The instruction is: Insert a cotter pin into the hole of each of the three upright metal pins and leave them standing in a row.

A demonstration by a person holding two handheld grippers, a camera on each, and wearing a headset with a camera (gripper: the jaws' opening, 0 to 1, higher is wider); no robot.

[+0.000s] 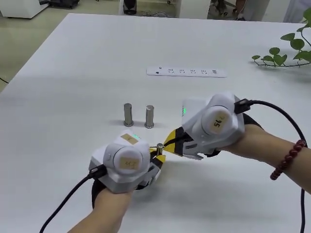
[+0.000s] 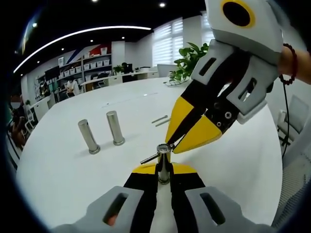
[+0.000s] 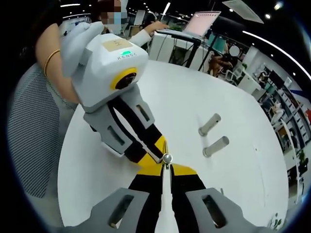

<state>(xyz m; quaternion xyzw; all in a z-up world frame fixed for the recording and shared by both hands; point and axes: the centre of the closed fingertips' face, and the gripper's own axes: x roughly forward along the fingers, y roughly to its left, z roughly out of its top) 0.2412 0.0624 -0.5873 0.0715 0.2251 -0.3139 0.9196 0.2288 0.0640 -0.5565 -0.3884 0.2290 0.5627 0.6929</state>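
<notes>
Left tongs (image 2: pixel 164 171): pressed together on the shaft of the held metal pin (image 2: pixel 164 162), keeping it upright and steady so its cross-hole faces the other tool.
Right tongs (image 2: pixel 176 144): yellow tips pinched on one end of the cotter pin (image 2: pixel 149 157), coming in from the right at the level of the hole.
Cotter pin: a thin rod sticking out to the left of the held metal pin's top. It appears to pass through the hole, though how far it is seated cannot be told.
Position of the work: near the middle of the desk (image 1: pixel 73 73), between the two tools, just off the surface or resting on it; which one cannot be told.
Far left pin (image 1: pixel 128 114): upright on its base, untouched, no cotter pin visible in it.
Far right pin (image 1: pixel 149 116): just beside it and also upright, so the pair already forms part of the row.
Spare cotter pins (image 2: pixel 160 119): lying flat on the desk beyond the work, right of the standing pair and within reach for the two empty pins.
Stage, as a judgement: the first of three insertions is under way. The held metal pin must afterwards be stood next to the pair.
Risk: a tilt of either tool could bind the cotter pin in the hole.
Background: a power strip (image 1: pixel 187 72) lies far across the desk.
</notes>
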